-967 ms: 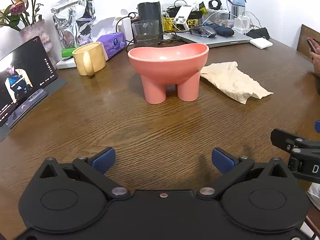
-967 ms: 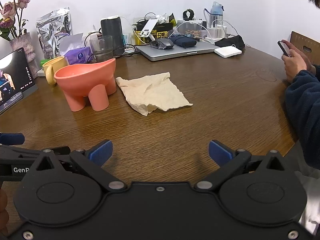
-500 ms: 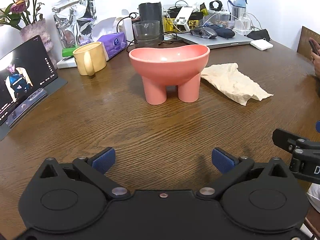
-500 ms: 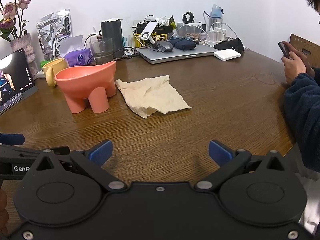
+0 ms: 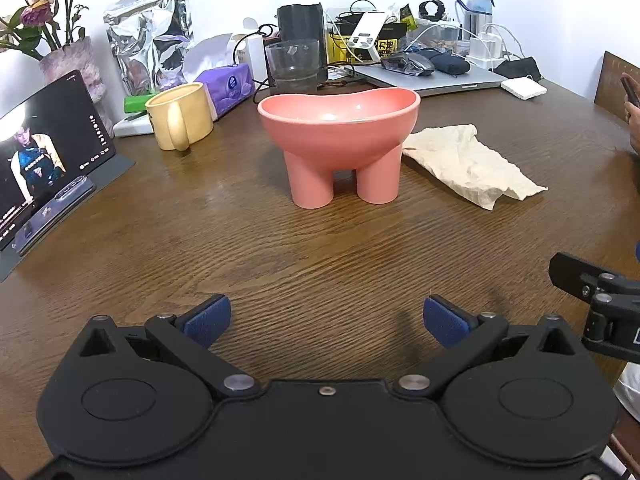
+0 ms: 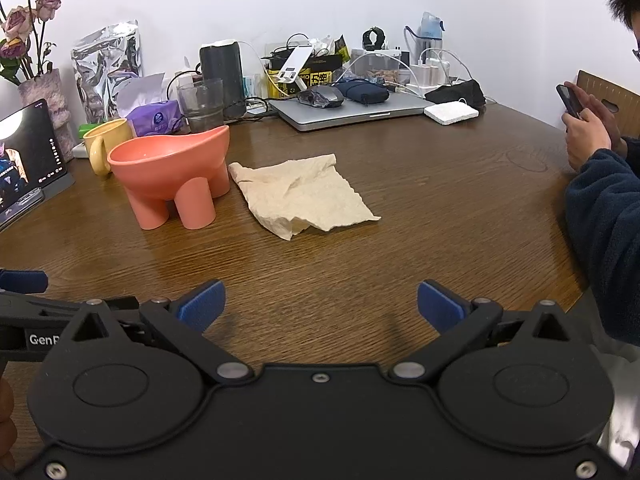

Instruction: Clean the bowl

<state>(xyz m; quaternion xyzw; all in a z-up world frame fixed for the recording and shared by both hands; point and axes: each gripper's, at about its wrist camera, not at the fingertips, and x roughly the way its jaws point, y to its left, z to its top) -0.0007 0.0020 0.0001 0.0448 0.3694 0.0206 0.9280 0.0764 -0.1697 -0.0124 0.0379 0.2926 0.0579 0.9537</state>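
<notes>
The bowl (image 5: 339, 136) stands mid-table, dead ahead of the left gripper (image 5: 326, 320). The cloth (image 6: 302, 194) touches its right side, ahead of the right gripper (image 6: 321, 306). Both jaws are spread, empty.

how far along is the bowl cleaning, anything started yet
Nothing looks done. The pink bowl stands on its legs on the table, and the paper towel lies flat beside it, untouched. Nothing is in hand: the left gripper and the right gripper are open, empty and well short of both. Left to do: pick up the towel, steady the bowl, wipe inside.
</notes>
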